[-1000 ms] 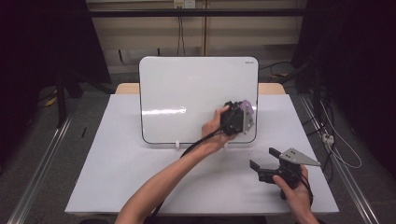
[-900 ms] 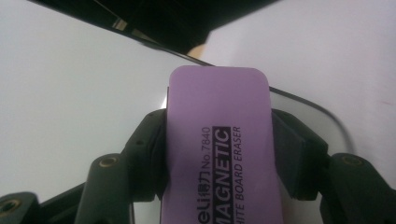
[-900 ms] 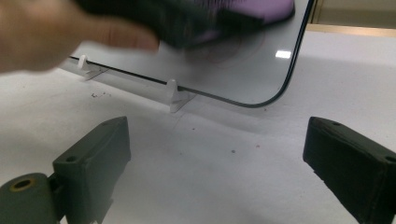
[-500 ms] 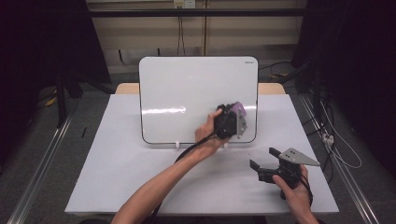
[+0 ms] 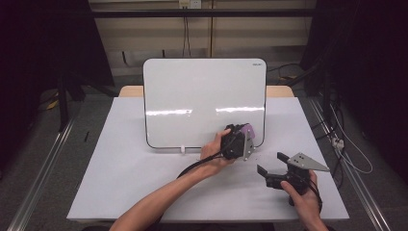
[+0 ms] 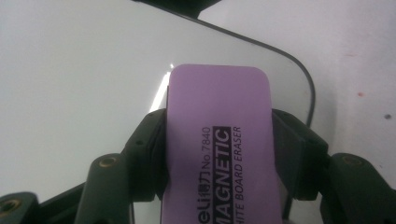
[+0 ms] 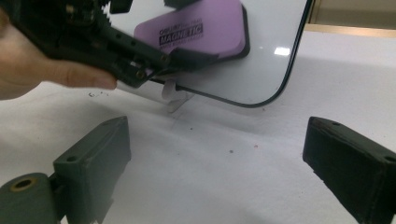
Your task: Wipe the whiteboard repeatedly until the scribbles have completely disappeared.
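White tabletop [image 5: 144,183]: left fingers [image 6: 219,140] clamping purple eraser [image 6: 219,140] against whiteboard [image 5: 192,96]; right fingers [image 7: 355,158] wide, empty.

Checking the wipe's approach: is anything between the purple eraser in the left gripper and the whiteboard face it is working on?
Nothing visible. The left gripper is shut on the purple eraser, which sits against the lower right area of the whiteboard. The right gripper rests open on the table, off to the side.
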Demonstrator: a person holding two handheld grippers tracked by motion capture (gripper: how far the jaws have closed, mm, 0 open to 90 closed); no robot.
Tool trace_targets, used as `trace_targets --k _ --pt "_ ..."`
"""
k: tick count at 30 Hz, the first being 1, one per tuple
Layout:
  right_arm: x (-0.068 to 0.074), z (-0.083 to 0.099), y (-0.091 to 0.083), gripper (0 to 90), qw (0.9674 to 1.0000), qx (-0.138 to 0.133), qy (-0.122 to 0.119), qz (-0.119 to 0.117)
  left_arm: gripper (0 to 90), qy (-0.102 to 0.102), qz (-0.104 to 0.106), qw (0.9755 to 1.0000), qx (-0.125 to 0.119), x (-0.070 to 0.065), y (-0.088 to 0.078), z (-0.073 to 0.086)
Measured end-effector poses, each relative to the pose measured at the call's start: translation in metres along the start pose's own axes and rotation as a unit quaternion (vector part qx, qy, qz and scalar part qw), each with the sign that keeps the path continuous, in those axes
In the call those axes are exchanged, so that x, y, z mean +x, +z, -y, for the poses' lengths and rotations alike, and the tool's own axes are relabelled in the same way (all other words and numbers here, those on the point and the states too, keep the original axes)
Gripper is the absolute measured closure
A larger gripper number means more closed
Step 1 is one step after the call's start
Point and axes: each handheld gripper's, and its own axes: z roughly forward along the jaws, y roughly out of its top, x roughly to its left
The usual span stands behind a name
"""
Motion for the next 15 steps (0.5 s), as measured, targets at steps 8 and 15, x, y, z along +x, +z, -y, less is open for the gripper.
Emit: trace_targets --k 8,15 --pt "0.000 0.000 0.001 7.3 1.0000 0.001 -0.001 0.000 41.2 -0.059 -0.065 0.9961 -0.009 0.043 -0.006 0.004" --pt "0.001 0.000 0.002 7.3 1.0000 0.002 -0.002 -0.002 41.2 -0.096 -0.076 0.9924 -0.010 0.062 -0.012 0.006"
